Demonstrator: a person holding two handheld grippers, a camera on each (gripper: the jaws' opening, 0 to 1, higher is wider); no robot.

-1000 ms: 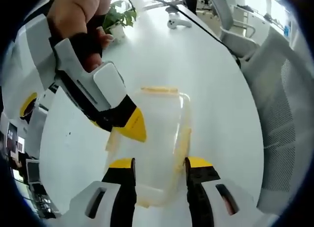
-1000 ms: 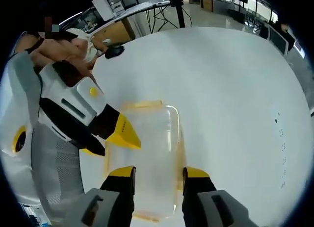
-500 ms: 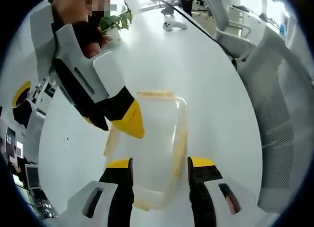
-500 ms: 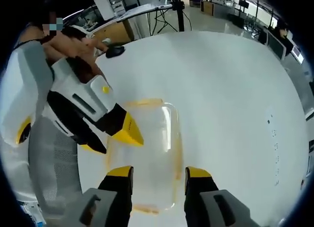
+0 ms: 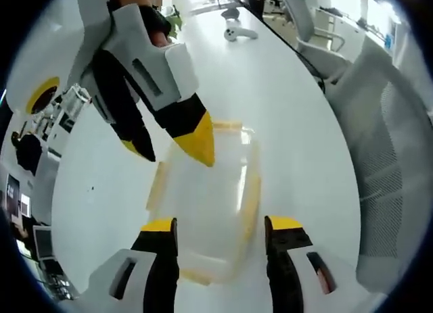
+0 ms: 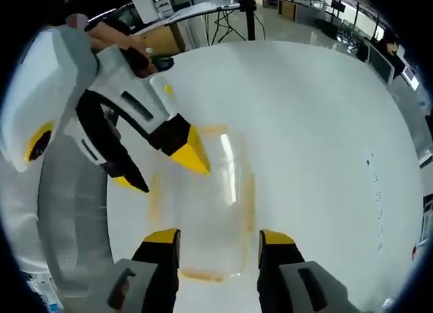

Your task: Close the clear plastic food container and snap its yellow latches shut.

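The clear plastic container [image 5: 206, 195] lies on the white table [image 5: 284, 103] with its lid on. Yellow latches [image 5: 252, 197] run along its sides and ends. My left gripper [image 5: 222, 225] is open, and its jaws straddle the container's near end. From the upper left of the left gripper view my right gripper [image 5: 169, 149] reaches in, open, with one yellow tip over the far left part of the lid. In the right gripper view the container [image 6: 210, 211] sits between the open jaws of my right gripper [image 6: 219, 237]. There my left gripper [image 6: 164, 172] hangs over its far left corner.
A grey mesh office chair [image 5: 389, 157] stands at the table's right edge, and a white controller [image 5: 237, 33] lies at the far end. In the right gripper view a chair [image 6: 71, 211] stands at the left, a black object [image 6: 160, 61] lies far back, and a tripod [image 6: 237, 15] stands beyond.
Each gripper has moved further in over the container and sits higher and larger in the other's view. The container stays where it was. Both grippers remain open.
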